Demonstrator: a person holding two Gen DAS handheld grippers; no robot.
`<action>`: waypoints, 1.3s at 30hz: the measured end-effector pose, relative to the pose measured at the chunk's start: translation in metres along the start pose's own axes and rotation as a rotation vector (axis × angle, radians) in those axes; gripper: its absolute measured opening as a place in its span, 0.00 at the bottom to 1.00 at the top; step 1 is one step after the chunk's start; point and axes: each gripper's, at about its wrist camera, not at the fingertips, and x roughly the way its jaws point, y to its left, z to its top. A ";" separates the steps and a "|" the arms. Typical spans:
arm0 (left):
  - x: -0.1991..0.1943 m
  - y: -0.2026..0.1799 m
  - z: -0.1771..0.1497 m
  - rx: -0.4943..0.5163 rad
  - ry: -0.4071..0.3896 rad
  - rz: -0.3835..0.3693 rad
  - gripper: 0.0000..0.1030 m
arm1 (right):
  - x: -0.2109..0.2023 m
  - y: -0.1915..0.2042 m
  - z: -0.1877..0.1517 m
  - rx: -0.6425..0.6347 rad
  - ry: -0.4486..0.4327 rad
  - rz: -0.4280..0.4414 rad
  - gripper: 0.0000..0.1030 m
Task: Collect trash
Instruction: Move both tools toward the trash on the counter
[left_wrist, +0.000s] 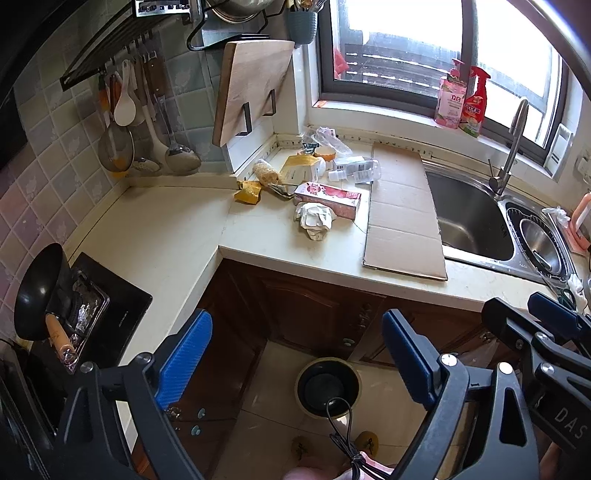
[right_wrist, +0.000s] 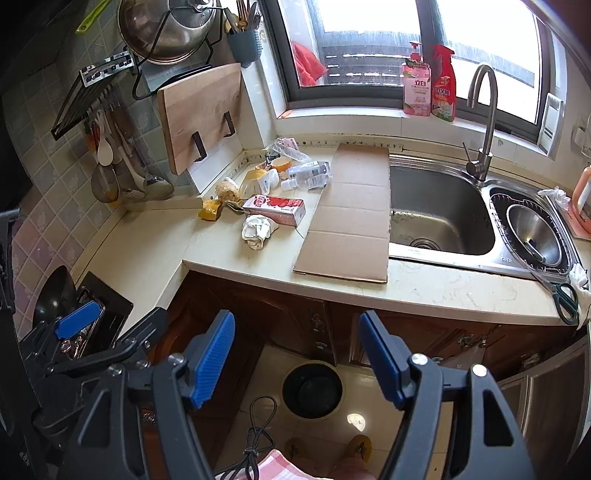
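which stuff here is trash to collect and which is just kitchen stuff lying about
For the job:
pink carton
crumpled paper
yellow wrapper
empty bottles
bin on the floor

Just lying about:
scissors
cutting board
soap bottles

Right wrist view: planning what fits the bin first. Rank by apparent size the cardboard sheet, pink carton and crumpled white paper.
1. Cardboard sheet, largest by far.
2. Pink carton.
3. Crumpled white paper, somewhat smaller.
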 end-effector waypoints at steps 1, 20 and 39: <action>-0.001 0.001 0.000 -0.001 -0.002 0.001 0.89 | 0.001 0.002 0.000 -0.001 -0.001 0.000 0.69; -0.001 0.011 -0.005 -0.007 0.010 -0.001 0.89 | -0.001 0.009 -0.002 0.003 0.005 0.001 0.69; 0.003 0.034 0.011 0.031 -0.025 -0.049 0.89 | 0.002 0.031 0.002 0.020 -0.037 -0.032 0.69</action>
